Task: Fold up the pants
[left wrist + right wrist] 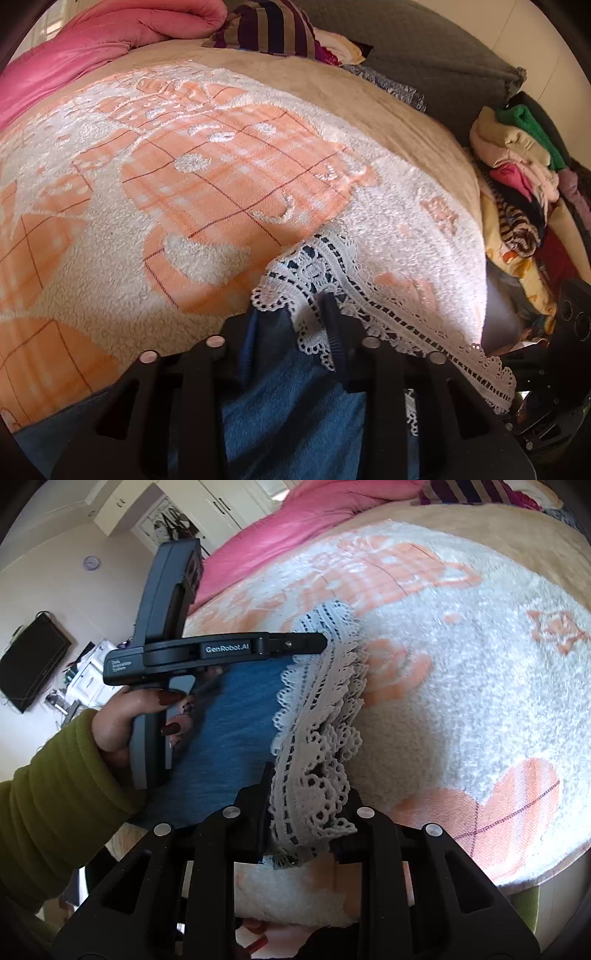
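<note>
The pants are blue denim (288,398) with a white lace hem (332,266). In the left wrist view my left gripper (295,314) is shut on the pants at the lace hem, held over the bed. In the right wrist view my right gripper (306,808) is shut on the bunched lace hem (317,738), with blue denim (236,716) stretched to its left. The left gripper (317,642) shows there too, clamped on the far end of the same hem, held by a hand in a green sleeve.
The bed is covered by a fluffy white and orange blanket (207,177). A pink duvet (110,37) and a striped cushion (273,26) lie at its head. A pile of mixed clothes (524,177) sits at the right edge. A cabinet (207,506) stands beyond.
</note>
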Demonstrator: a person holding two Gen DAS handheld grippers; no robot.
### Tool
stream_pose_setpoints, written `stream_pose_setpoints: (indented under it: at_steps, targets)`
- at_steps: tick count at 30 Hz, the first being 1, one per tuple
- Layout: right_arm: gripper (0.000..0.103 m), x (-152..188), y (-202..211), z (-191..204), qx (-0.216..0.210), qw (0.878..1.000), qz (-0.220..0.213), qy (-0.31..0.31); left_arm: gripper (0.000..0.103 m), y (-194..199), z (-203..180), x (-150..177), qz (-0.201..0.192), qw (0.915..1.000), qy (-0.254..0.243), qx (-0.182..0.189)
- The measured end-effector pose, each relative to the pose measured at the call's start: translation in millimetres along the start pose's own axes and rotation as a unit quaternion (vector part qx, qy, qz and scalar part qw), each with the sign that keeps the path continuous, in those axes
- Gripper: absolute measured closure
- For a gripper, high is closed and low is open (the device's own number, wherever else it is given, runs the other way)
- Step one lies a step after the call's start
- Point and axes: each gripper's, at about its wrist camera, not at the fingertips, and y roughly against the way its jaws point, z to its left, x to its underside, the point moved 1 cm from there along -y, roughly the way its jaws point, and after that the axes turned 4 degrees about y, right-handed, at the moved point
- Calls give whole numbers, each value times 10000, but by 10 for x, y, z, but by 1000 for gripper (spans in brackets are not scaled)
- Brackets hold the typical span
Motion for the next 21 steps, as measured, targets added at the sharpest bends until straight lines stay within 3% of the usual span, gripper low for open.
stream_pose_setpoints:
  at_steps: [4, 12, 21]
  targets:
    - [86, -55, 84, 142, -89, 9997, -157, 150, 81, 122, 19, 44, -173, 9998, 15, 124]
    - [86, -278, 158, 560, -254, 9972, -339, 619, 81, 596, 164, 105, -745, 9959, 319, 403]
    - [86, -482, -151, 1365, -699, 9854, -141, 1544, 81, 1456, 731, 453, -1423, 9855, 897, 222]
